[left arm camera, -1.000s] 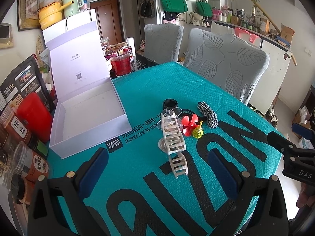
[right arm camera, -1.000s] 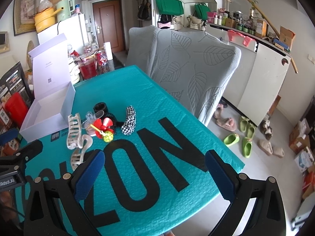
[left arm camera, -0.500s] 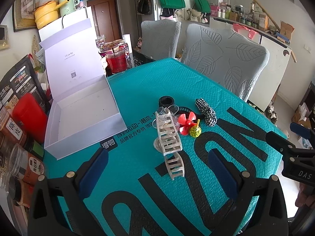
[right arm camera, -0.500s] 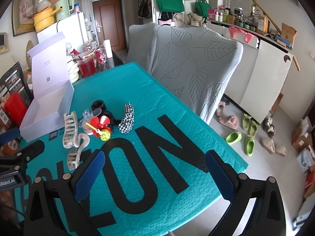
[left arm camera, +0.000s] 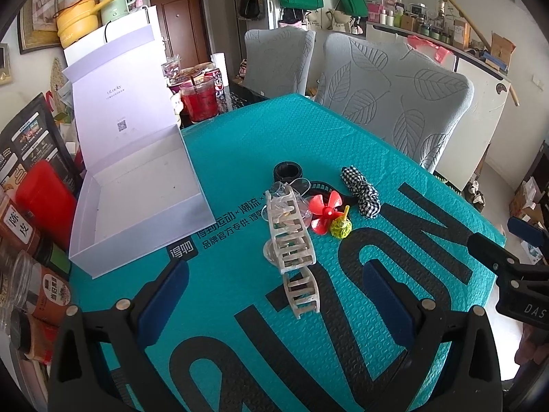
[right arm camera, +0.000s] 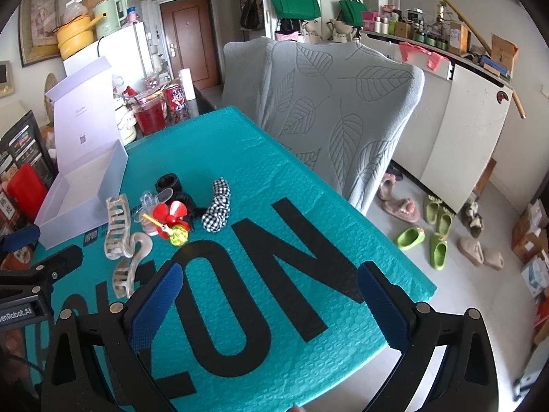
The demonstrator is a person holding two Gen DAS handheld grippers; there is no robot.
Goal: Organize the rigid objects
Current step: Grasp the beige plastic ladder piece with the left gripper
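while both of your tools hang above the near edge of the teal, bubble-textured surface [left arm camera: 343, 130], neither has anything in it: the left gripper [left arm camera: 274, 298] has its blue-padded fingers [left arm camera: 164, 295] spread wide, and the right gripper [right arm camera: 271, 305] is just as wide open over the big black lettering. the things to sort sit bunched near the middle of the surface, which keeps them within easy reach of either hand. nearest your left tool lie two cream plastic claw hair clips [left arm camera: 291, 237], touching end to end, the larger one resting on clear plastic pieces [left arm camera: 295, 185]. just beside them are a red propeller toy with a yellow-green ball [left arm camera: 329, 213], a black ring-shaped band [left arm camera: 287, 171] and a black-and-white checked fabric scrunchie [left arm camera: 360, 192]. the open white cardboard box [left arm camera: 144, 185] stands at the left edge with its lid propped upright, nothing visible inside, so it looks like the intended home. i judge nothing is sorted yet; the smaller clip seems the handiest first pick for your left hand.
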